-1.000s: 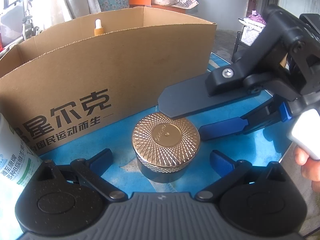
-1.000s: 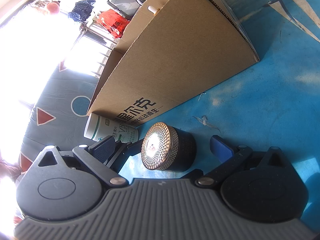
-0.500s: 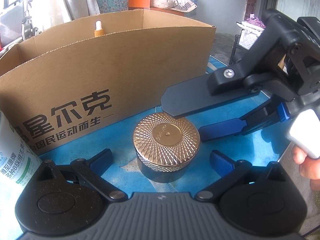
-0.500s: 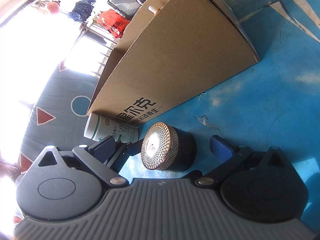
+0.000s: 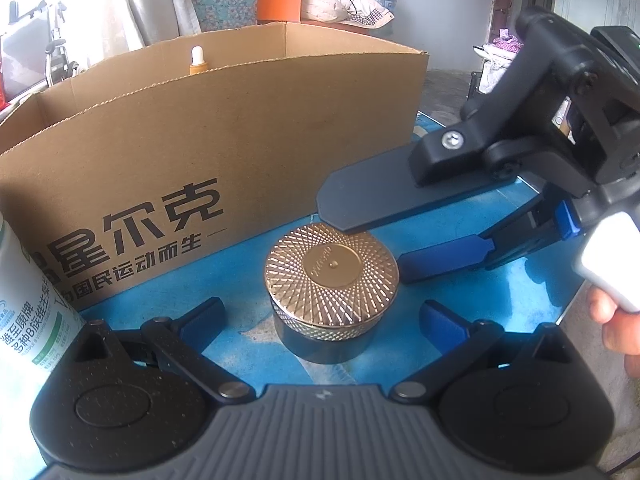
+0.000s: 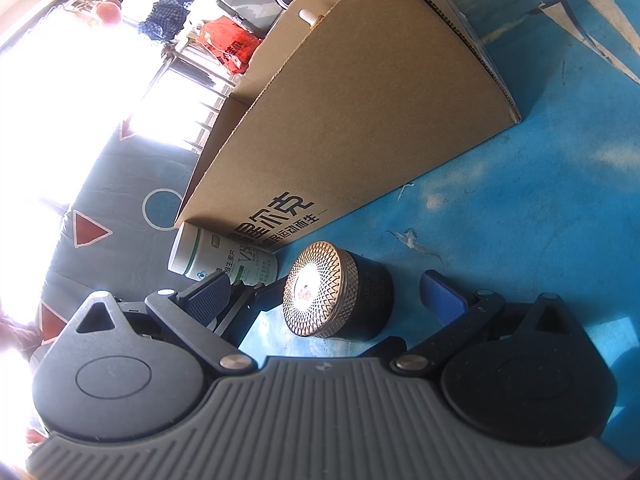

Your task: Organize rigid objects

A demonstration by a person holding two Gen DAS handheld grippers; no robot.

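A round jar [image 5: 332, 276] with a gold patterned lid and a dark body stands upright on the blue cloth, in front of the cardboard box [image 5: 200, 140]. My left gripper [image 5: 322, 320] is open, one finger on each side of the jar and apart from it. My right gripper [image 5: 368, 240] comes in from the right, rolled on its side and open: one finger hangs over the lid's far edge, the other sits low beside the jar. In the right wrist view the jar [image 6: 332, 292] lies between the spread fingers of that gripper [image 6: 324, 300], with gaps on both sides.
A white and green bottle [image 5: 24, 312] stands left of the jar, against the box [image 6: 360, 120]. A dropper bottle [image 5: 197, 60] pokes up inside the box. A hand [image 5: 616, 320] holds the right gripper at the table's right edge. The blue cloth [image 6: 540, 200] stretches on past the jar.
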